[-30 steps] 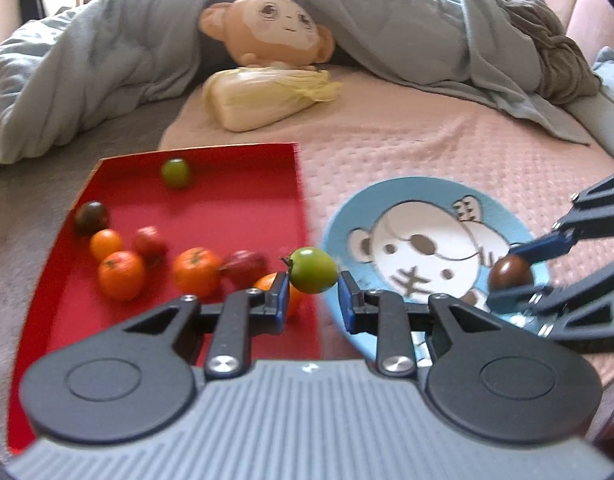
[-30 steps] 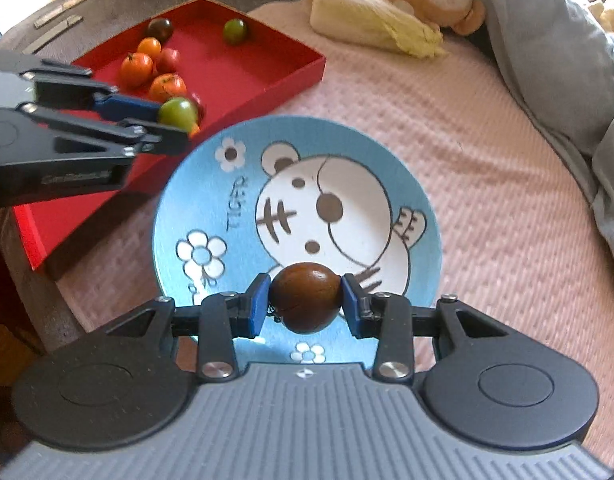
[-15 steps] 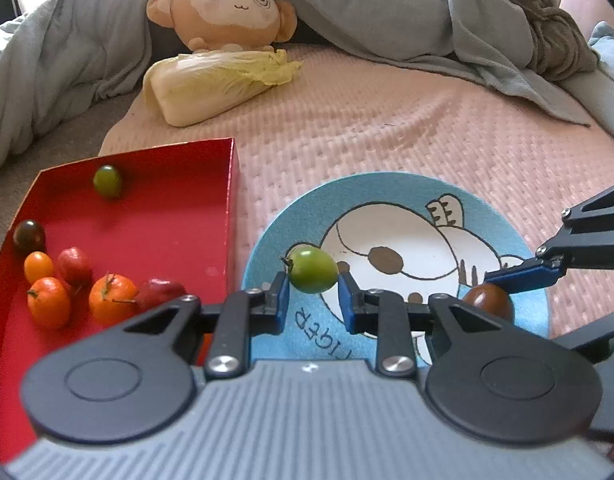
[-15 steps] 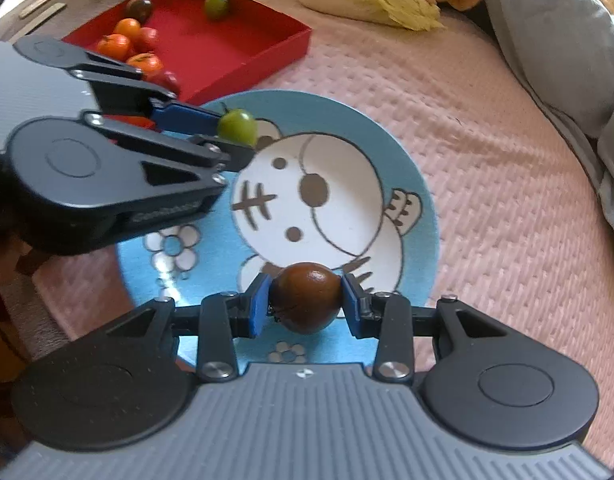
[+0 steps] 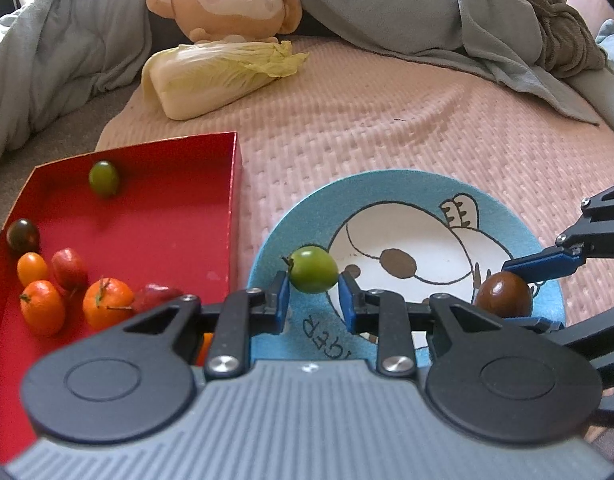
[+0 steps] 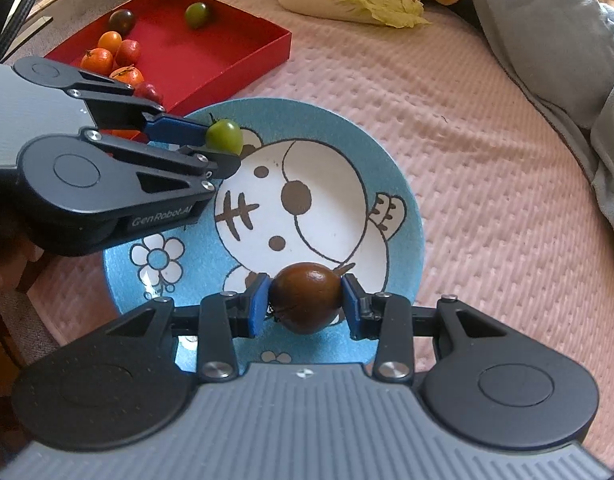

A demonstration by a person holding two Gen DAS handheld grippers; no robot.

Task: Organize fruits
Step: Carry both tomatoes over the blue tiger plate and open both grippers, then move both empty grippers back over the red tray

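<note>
Pink bedspread (image 6: pixel 487 168) carries a blue plate (image 6: pixel 403 184); above it, left tongs (image 5: pixel 313 294) pinch a glossy green tomato (image 5: pixel 313 269), right tongs (image 6: pixel 305 304) clamp a dark brown tomato (image 6: pixel 305 298).

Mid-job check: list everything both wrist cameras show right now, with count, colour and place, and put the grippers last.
Green tomato: one, held over the plate's edge nearest the tray.
Brown tomato: one, held over the plate's near rim.
Plate: one, blue with a cartoon tiger, on the mat.
Tray: one, red, beside the plate.
Tray fruits: at least seven; orange, red, one dark, one green.
Cabbage: one, pale yellow-green, beyond the tray.
Plush monkey: one, tan, behind the cabbage.
Blanket: grey, at the back.
Mat: pink, under everything.
Left gripper: gripping the green tomato.
Right gripper: gripping the brown tomato.
</note>
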